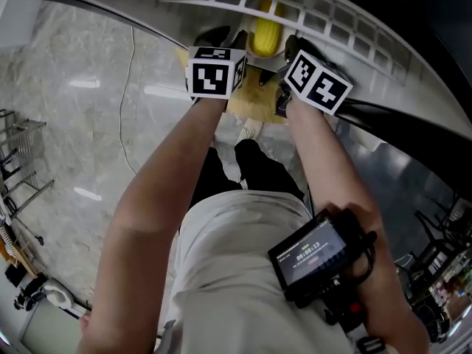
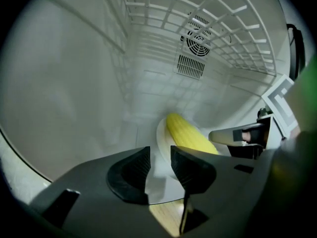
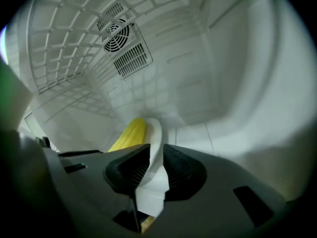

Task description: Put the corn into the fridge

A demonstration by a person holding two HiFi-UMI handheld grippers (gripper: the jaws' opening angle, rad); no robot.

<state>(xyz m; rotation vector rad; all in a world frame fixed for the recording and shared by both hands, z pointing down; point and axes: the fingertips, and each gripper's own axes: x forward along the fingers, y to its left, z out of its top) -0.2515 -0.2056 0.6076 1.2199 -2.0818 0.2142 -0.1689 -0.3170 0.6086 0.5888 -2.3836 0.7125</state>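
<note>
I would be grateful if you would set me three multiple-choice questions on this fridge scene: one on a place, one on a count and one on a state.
1. Where does the corn lie?
A. in a bowl
B. on the white plate inside the fridge
C. in a drawer

2. How many cobs are there?
A. one
B. two
C. three

3. How do the jaws of the right gripper stand?
A. wide apart and empty
B. closed on the corn
C. closed on the plate's rim

Answers:
1 B: both gripper views show the cob on the plate, among the fridge's white walls.
2 A: only one yellow cob shows in every view.
3 C: the right gripper view shows the white rim pinched between the jaws.
</note>
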